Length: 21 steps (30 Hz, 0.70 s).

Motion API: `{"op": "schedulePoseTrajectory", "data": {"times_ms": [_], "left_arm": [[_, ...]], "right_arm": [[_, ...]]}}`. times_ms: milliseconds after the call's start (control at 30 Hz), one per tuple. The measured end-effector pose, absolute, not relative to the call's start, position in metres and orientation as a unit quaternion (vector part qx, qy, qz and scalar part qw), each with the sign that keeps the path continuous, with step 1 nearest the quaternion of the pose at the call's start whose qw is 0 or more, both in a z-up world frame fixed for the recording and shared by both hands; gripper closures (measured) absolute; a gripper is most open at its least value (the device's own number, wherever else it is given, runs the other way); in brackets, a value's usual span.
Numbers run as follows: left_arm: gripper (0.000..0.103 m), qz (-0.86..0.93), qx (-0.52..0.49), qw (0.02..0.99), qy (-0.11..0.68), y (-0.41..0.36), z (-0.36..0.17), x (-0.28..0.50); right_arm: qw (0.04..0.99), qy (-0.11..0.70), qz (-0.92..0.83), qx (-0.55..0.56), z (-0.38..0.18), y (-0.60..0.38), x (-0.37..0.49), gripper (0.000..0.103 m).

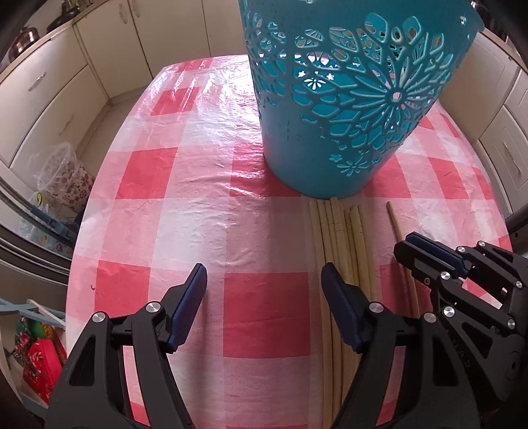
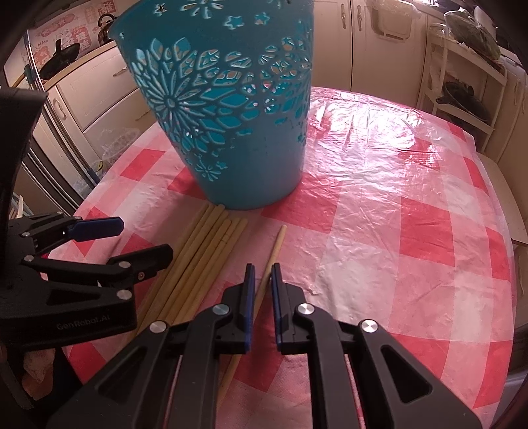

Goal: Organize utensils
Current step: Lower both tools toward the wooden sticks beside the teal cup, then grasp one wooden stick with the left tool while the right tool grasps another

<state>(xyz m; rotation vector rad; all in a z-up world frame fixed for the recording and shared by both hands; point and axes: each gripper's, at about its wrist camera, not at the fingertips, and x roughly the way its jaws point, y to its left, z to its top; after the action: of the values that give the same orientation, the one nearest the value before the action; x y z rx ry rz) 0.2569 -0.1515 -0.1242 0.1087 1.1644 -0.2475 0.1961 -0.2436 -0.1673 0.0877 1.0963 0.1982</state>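
Right gripper point(image 2: 263, 275) closing narrow around lone chopstick point(image 2: 276, 246) beside basket point(image 2: 231, 132); contact unclear. Left gripper point(image 1: 264, 283) gaping empty beside bundle point(image 1: 336, 231). Sticks likely light, stiff, slippery; pinching mid-shaft looking best.

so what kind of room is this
Most likely a home kitchen: cream cabinets line the walls, a kettle and a wok sit on the counter, and a checked plastic tablecloth covers the table.

Teal plastic basket point(image 1: 346, 99), pierced with a cut-out flower pattern. Pale beige wooden chopsticks point(image 1: 336, 237) (plain, unpatterned). Glossy plastic tablecloth point(image 2: 379, 214), checked in red, pink and white. Black two-finger grippers with dark blue pads point(image 2: 249, 297). Cream cabinet doors point(image 1: 109, 43).
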Motion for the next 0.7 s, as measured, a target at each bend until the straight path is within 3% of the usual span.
{"op": "schedulePoseTrajectory", "data": {"times_ms": [333, 400, 433, 533, 567, 700], "left_arm": [[0.037, -0.119, 0.061, 0.821, 0.555, -0.163, -0.128, 0.248], [0.043, -0.116, 0.065, 0.823, 0.553, -0.163, -0.128, 0.249], [0.051, -0.119, 0.065, 0.823, 0.551, -0.163, -0.128, 0.250], [0.089, -0.138, 0.061, 0.821, 0.551, -0.165, -0.124, 0.253], [0.097, -0.145, 0.059, 0.817, 0.555, -0.165, -0.124, 0.256], [0.097, -0.171, 0.059, 0.804, 0.567, -0.161, -0.124, 0.259]], "right_arm": [[0.848, 0.518, 0.101, 0.051, -0.168, -0.251, 0.194, 0.092], [0.849, 0.516, 0.099, 0.050, -0.168, -0.251, 0.196, 0.092], [0.850, 0.516, 0.098, 0.050, -0.168, -0.250, 0.197, 0.092], [0.850, 0.517, 0.098, 0.032, -0.168, -0.246, 0.196, 0.092], [0.849, 0.518, 0.102, 0.021, -0.167, -0.244, 0.196, 0.092], [0.841, 0.530, 0.111, 0.014, -0.166, -0.248, 0.198, 0.095]]}}
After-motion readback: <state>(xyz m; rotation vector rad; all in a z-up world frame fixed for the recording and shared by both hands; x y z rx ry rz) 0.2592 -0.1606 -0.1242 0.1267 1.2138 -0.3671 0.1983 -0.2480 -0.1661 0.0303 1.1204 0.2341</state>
